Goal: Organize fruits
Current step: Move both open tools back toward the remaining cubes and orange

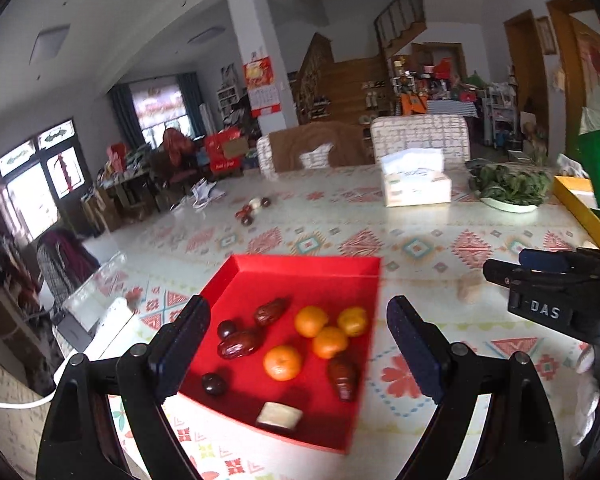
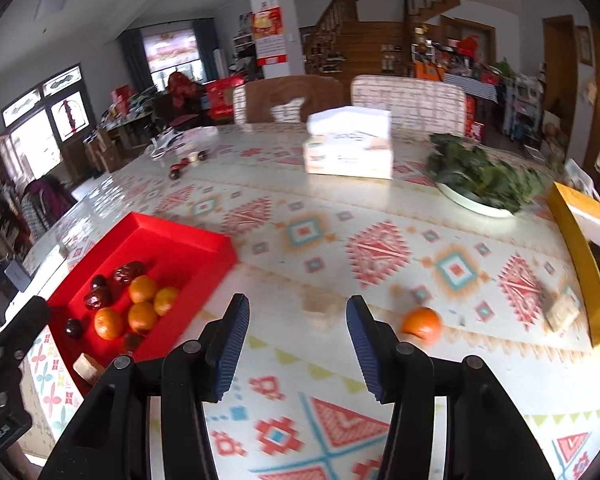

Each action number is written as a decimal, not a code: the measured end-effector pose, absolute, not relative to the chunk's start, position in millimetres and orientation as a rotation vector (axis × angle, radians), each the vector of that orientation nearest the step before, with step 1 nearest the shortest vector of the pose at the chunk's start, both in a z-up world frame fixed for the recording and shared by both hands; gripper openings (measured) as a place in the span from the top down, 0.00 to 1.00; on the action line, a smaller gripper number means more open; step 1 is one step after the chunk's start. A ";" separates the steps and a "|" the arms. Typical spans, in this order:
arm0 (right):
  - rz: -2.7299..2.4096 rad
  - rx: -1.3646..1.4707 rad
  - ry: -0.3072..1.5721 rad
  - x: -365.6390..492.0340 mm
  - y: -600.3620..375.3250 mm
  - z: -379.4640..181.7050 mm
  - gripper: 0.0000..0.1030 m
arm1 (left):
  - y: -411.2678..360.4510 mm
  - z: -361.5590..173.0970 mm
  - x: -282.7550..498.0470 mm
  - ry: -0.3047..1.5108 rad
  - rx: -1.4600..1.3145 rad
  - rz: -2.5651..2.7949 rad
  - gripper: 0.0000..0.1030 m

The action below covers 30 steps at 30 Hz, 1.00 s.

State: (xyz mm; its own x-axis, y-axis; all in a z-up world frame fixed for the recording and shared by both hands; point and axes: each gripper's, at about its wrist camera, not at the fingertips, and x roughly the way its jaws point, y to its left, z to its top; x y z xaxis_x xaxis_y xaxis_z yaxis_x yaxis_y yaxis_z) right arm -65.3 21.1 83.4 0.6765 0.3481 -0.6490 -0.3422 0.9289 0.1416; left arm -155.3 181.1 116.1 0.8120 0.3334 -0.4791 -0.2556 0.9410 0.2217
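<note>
- Your right gripper [image 2: 296, 344] is spread wide and holds nothing; so is your left gripper [image 1: 298, 354], hovering above the shallow red cardboard tray [image 1: 308, 270].
- One loose round orange mandarin [image 2: 421, 323] lies on the patterned tablecloth [image 2: 380, 248], just right of your right gripper.
- The gathering step looks underway: shift right, close on that mandarin, then carry it left to the tray.

Oranges [image 1: 320, 336] and dates [image 1: 240, 344] are held in the tray [image 1: 308, 272]. One orange [image 2: 421, 323] is left on the table [image 2: 340, 216], right of the tray. A tissue box [image 2: 348, 152] is set behind.
</note>
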 end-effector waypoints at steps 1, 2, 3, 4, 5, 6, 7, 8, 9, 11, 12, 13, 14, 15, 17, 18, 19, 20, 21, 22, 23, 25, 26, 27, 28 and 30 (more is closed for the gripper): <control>0.384 0.013 0.731 -65.8 15.9 83.3 0.46 | 174.9 117.9 -156.5 0.532 0.159 0.306 0.13; 0.378 0.020 0.732 -66.2 9.9 82.8 0.46 | 169.5 119.3 -157.3 0.527 0.166 0.299 0.13; 0.372 0.026 0.734 -66.0 3.7 81.9 0.46 | 164.4 120.4 -158.2 0.523 0.174 0.293 0.13; 0.365 0.035 0.735 -66.5 -3.7 80.7 0.46 | 159.2 121.5 -159.3 0.519 0.180 0.285 0.13; 0.362 0.040 0.736 -66.3 -8.5 80.1 0.46 | 154.7 122.5 -159.5 0.518 0.185 0.276 0.13; 0.356 0.046 0.736 -66.7 -14.1 79.6 0.45 | 151.4 123.2 -159.0 0.516 0.189 0.272 0.13; 0.350 0.054 0.737 -66.8 -20.6 78.9 0.45 | 147.0 124.1 -159.5 0.515 0.195 0.267 0.13; 0.344 0.063 0.738 -66.7 -27.2 78.0 0.45 | 142.9 124.6 -159.5 0.513 0.201 0.263 0.13; 0.340 0.069 0.739 -65.0 -31.9 76.9 0.45 | 139.0 125.0 -158.6 0.513 0.205 0.261 0.13; 0.330 0.083 0.743 -63.9 -41.6 75.3 0.45 | 130.9 125.4 -158.2 0.514 0.215 0.256 0.13; 0.324 0.091 0.745 -63.5 -47.4 74.4 0.45 | 127.7 125.2 -157.4 0.516 0.221 0.254 0.13; 0.320 0.096 0.746 -63.0 -51.6 73.9 0.45 | 125.1 125.3 -157.1 0.517 0.225 0.253 0.13; 0.314 0.102 0.746 -62.4 -56.7 73.3 0.45 | 121.6 125.4 -156.2 0.518 0.229 0.251 0.13; 0.310 0.107 0.747 -62.0 -60.6 72.7 0.45 | 119.2 125.5 -155.6 0.519 0.233 0.249 0.13; 0.301 0.118 0.750 -60.6 -67.5 71.9 0.45 | 116.9 124.7 -154.1 0.522 0.239 0.246 0.13; 0.298 0.123 0.752 -60.0 -70.6 71.3 0.45 | 114.7 124.1 -153.5 0.524 0.242 0.243 0.13; 0.296 0.127 0.753 -60.3 -72.8 70.6 0.45 | 112.8 123.5 -152.8 0.526 0.244 0.242 0.13; 0.293 0.131 0.755 -59.6 -74.5 70.1 0.45 | 111.7 122.9 -152.0 0.528 0.246 0.240 0.13; 0.290 0.138 0.757 -58.8 -77.5 69.5 0.45 | 110.7 122.1 -151.1 0.530 0.248 0.238 0.13; 0.288 0.141 0.759 -58.3 -79.0 69.3 0.45 | 109.5 121.2 -149.8 0.534 0.251 0.236 0.13; 0.286 0.145 0.760 -57.5 -80.4 69.0 0.45 | 109.4 120.4 -148.9 0.536 0.252 0.234 0.13; 0.282 0.154 0.765 -55.5 -83.2 67.3 0.45 | 108.7 118.4 -146.3 0.542 0.256 0.232 0.13; 0.281 0.157 0.768 -54.8 -84.0 66.4 0.45 | 108.0 117.1 -145.1 0.545 0.256 0.231 0.13; 0.281 0.158 0.770 -53.9 -84.4 65.5 0.45 | 107.9 115.8 -143.4 0.548 0.256 0.230 0.13; 0.280 0.159 0.774 -52.7 -84.8 64.4 0.45 | 108.2 114.3 -141.0 0.554 0.255 0.230 0.13; 0.279 0.160 0.780 -50.8 -84.7 62.4 0.45 | 109.5 111.6 -138.0 0.564 0.251 0.227 0.13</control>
